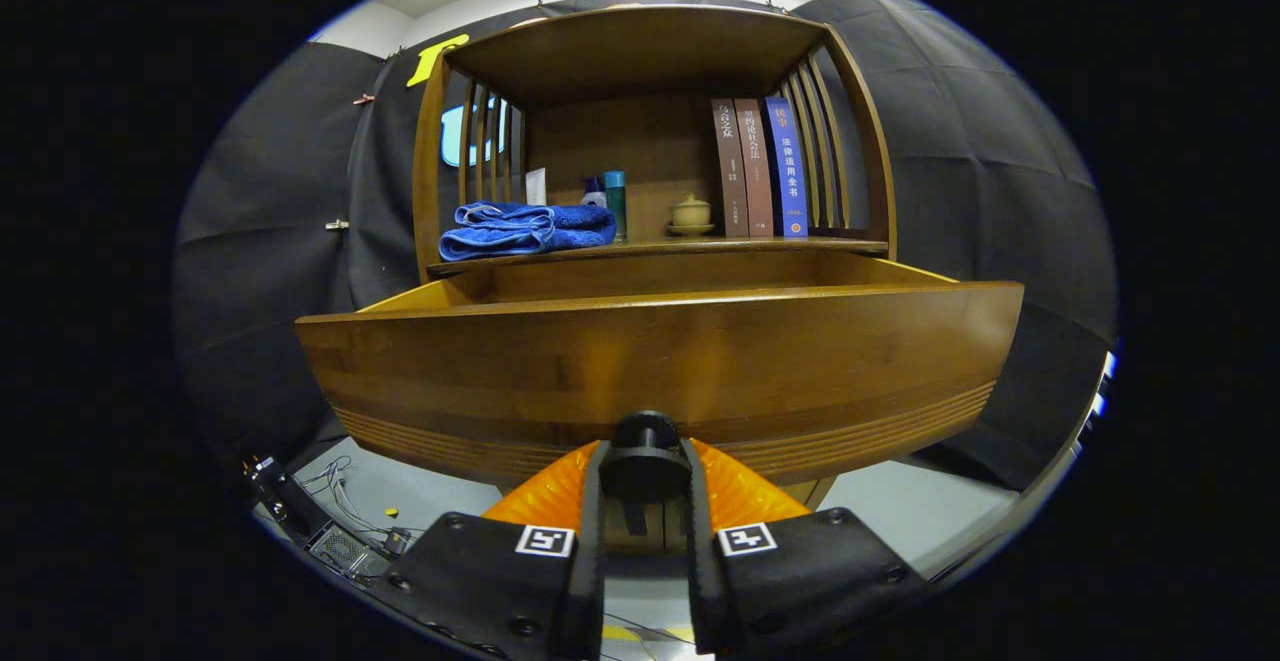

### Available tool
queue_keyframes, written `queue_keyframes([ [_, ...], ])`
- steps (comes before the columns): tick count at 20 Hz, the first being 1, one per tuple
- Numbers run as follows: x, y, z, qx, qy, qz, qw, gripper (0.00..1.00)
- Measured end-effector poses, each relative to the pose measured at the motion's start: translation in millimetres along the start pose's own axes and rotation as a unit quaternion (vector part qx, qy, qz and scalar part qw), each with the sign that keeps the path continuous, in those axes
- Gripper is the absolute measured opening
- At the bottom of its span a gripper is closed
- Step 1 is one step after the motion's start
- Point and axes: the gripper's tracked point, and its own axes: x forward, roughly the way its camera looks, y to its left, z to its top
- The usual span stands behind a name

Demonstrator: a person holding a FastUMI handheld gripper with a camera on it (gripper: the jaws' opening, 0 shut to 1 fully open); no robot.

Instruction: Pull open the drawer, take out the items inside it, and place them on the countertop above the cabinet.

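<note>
Between the two fingers, the tongs point(645, 471) are closed on the dark round knob point(645, 436) at the lower middle of the drawer point(660, 361), both fingers pressing its sides. The drawer front stands pulled out from the wooden cabinet point(650, 51); its inside is hidden behind the front panel. On the surface point(800, 243) above lie a folded blue towel point(525, 226), small bottles point(612, 203), a lidded cup point(691, 213) and three upright books point(760, 169)

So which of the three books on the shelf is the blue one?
The blue book is the outermost of the three, next to the side slats; the other two are brown. The gripper is shut on the drawer knob.
</note>
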Motion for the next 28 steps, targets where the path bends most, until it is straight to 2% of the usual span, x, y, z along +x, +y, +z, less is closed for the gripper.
queue_keyframes([
  [5,-16.1,2.2,-1.3,0.005,0.04,0.018,0.999,0.98],
  [8,-36.3,5.0,23.4,0.003,0.051,0.041,0.998,0.99],
  [12,-47.4,-1.0,90.4,0.003,0.057,0.057,0.997,0.99],
  [14,-36.6,-1.0,123.4,0.019,0.064,0.063,0.996,0.99],
  [16,-13.7,-9.9,138.5,0.024,0.092,0.05,0.994,0.99],
  [21,59.8,-12.6,113.6,0.005,0.217,0.035,0.975,0.99],
  [27,126.0,-12.6,68.9,-0.02,0.311,0.011,0.95,0.98],
  [28,131.1,-11.4,59.2,-0.014,0.324,0.009,0.946,0.9],
])
